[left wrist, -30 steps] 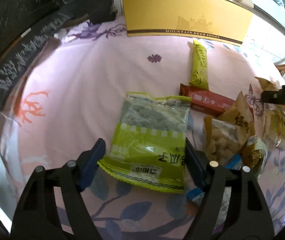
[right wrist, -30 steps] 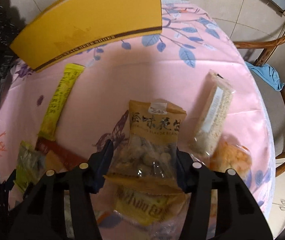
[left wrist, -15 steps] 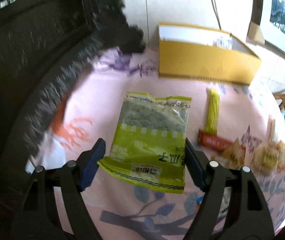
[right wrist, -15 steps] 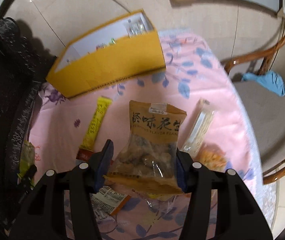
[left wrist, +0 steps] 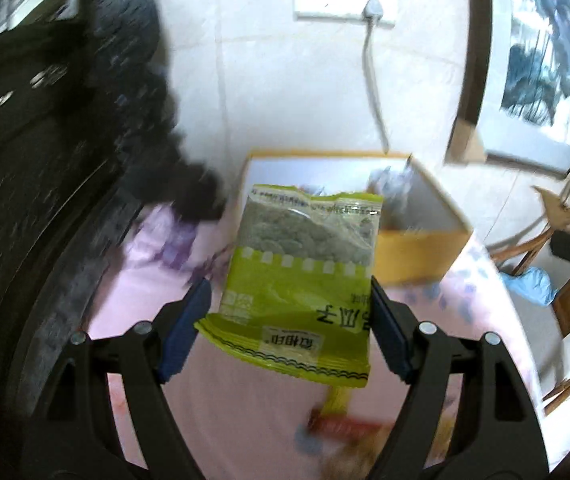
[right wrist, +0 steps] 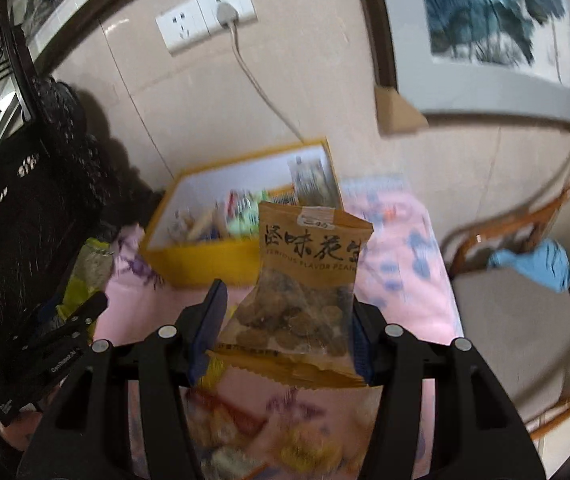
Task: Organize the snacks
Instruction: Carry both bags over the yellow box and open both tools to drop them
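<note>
A: Green packet (left wrist: 301,280): glossy plastic film, clear window. Orange packet (right wrist: 305,288): same glossy film.
B: Box (right wrist: 205,258): matt cardboard. Tablecloth (left wrist: 245,420): probably smooth cloth; blurred. Chair (right wrist: 525,232): polished wood.

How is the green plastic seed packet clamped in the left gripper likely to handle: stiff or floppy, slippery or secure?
The green plastic seed packet probably stays fairly flat: it stands unsupported beyond the left gripper. Its glossy film looks slippery. It seems light.

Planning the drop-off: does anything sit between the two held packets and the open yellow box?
Nothing visible does. The green packet in the left gripper and the peanut packet in the right gripper hang clear above the pink tablecloth, and the yellow box stands open-topped ahead of both.
</note>
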`<state>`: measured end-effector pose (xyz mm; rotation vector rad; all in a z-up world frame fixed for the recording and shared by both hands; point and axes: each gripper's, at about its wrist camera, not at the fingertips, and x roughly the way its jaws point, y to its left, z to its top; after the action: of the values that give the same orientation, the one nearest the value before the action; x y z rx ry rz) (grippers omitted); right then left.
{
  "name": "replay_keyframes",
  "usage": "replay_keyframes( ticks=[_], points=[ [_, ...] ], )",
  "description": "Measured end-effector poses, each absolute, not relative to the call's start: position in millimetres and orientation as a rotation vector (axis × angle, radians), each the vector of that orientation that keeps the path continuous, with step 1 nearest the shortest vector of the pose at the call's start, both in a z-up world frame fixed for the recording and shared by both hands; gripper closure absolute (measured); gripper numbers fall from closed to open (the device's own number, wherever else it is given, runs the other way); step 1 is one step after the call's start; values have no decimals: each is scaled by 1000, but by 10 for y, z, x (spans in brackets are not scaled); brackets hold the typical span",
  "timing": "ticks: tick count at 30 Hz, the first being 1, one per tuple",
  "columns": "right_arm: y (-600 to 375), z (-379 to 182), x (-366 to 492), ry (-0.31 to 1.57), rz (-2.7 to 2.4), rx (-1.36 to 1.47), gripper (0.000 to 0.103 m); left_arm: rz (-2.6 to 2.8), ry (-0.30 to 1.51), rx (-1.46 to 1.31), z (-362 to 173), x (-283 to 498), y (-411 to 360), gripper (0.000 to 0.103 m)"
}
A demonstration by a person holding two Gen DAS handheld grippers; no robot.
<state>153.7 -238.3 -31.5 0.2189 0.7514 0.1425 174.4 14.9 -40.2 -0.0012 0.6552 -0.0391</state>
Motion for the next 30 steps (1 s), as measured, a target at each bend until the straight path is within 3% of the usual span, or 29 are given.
replay_keyframes(
  ticks=[6,11,23,25,27,30],
  points=[
    [-2259,-57,2170,639,169,120,47,-53,630,-9,-142,2560,88,25],
    [-2187,-113,2839,709,137,67,47,-8,647,57,-174,3088,48,25],
    [-2130,-402,3384,790,139,44,47,-28,667,93,-278,3426,89,25],
    [-2103,-455,3494,801,135,26,45,-37,650,81,-279,3469,96,21],
    [-2045,-469,3529,800,128,-34,3,-29,624,60,-262,3474,102,2],
    [-2079,-403,3430,766,146,-38,1,23,564,84,-225,3389,90,2]
  ],
)
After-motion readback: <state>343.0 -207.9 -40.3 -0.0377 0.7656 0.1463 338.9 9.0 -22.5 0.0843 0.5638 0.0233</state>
